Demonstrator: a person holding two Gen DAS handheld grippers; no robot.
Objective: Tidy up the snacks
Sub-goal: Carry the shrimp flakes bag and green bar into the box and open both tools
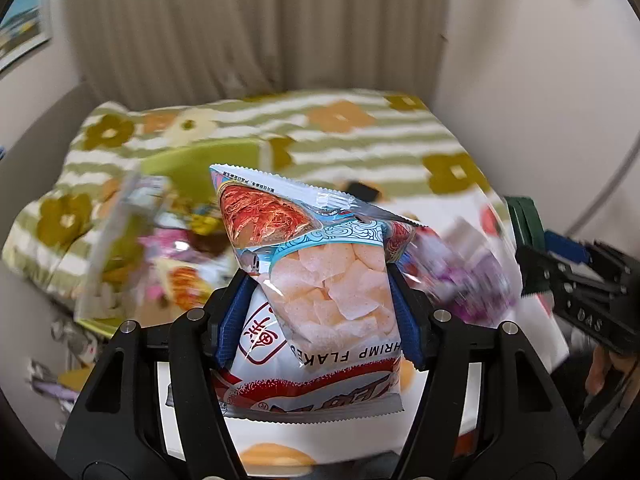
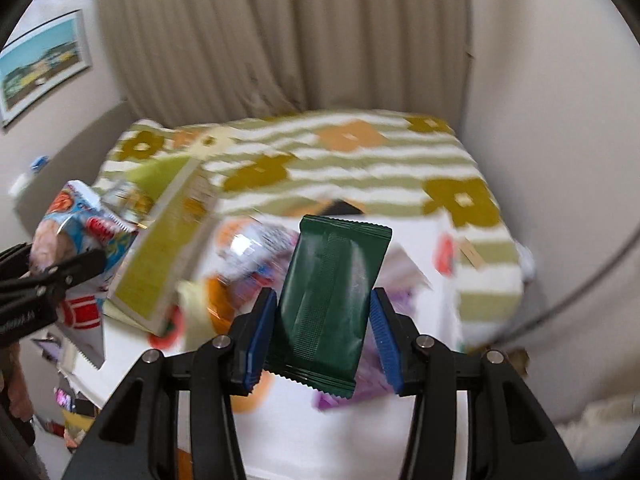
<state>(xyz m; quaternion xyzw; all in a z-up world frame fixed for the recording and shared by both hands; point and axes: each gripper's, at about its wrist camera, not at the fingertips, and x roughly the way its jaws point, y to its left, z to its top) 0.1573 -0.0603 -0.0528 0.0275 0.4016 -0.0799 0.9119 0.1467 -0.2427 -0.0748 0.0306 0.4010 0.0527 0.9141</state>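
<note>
- Presently, the left gripper (image 1: 320,312) is seen clenched on a shrimp flakes bag (image 1: 320,280) — blue pads (image 1: 406,320) pressed into both sides of the bag, which is held upright in the air above the table.
- The right gripper (image 2: 323,328) is closed around a dark green packet (image 2: 332,304), which is pinched between the blue pads (image 2: 382,332) and stands tilted slightly right.
- Both packs are held above a white box (image 2: 360,432) near the table's front — its contents are blurred; purple wrappers (image 1: 472,280) can be made out.
- A yellow-green carton (image 2: 168,248) is seen leaning at the left, beside the shrimp flakes bag in the right view.
- A striped flowered tablecloth (image 1: 360,128) is spread beneath; a beige curtain (image 2: 280,40) hangs behind.
</note>
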